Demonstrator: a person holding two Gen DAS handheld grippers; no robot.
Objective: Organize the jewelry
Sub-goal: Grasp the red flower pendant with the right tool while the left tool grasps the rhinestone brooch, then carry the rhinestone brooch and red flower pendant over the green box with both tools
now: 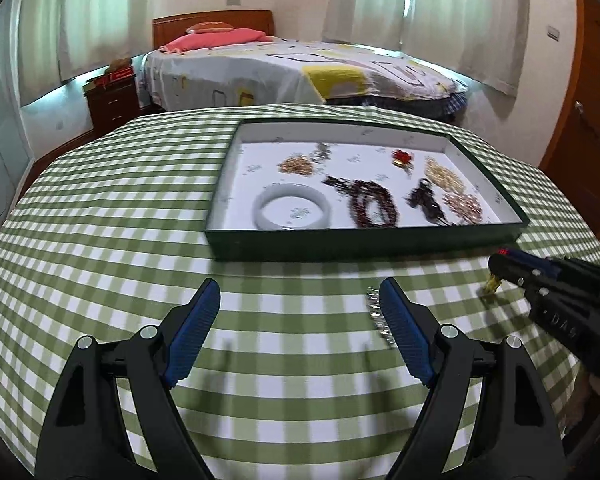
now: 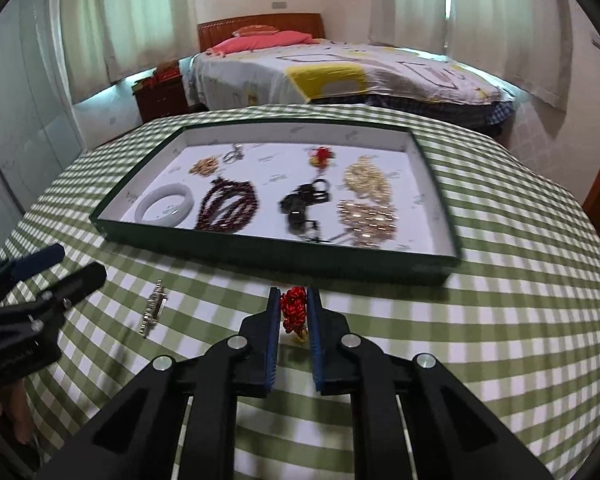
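Note:
A dark green tray (image 1: 364, 238) (image 2: 276, 254) with a white floor lies on the checked table. It holds a pale jade bangle (image 1: 293, 210) (image 2: 165, 205), dark red beads (image 1: 374, 204) (image 2: 228, 204), black beads (image 2: 302, 204), gold chains (image 2: 368, 178) and a red charm (image 1: 403, 157). My left gripper (image 1: 298, 312) is open above the cloth, a silver bar clasp (image 1: 378, 314) (image 2: 153, 307) beside its right finger. My right gripper (image 2: 294, 312) is shut on a red knotted charm with a gold end (image 2: 293, 310), just in front of the tray; it shows at the right in the left wrist view (image 1: 496, 276).
The round table wears a green-and-white checked cloth (image 1: 120, 216). A bed (image 1: 300, 68) with a pink pillow stands behind it, with a dark nightstand (image 1: 114, 104) to its left and a wooden door (image 1: 588, 120) at the right.

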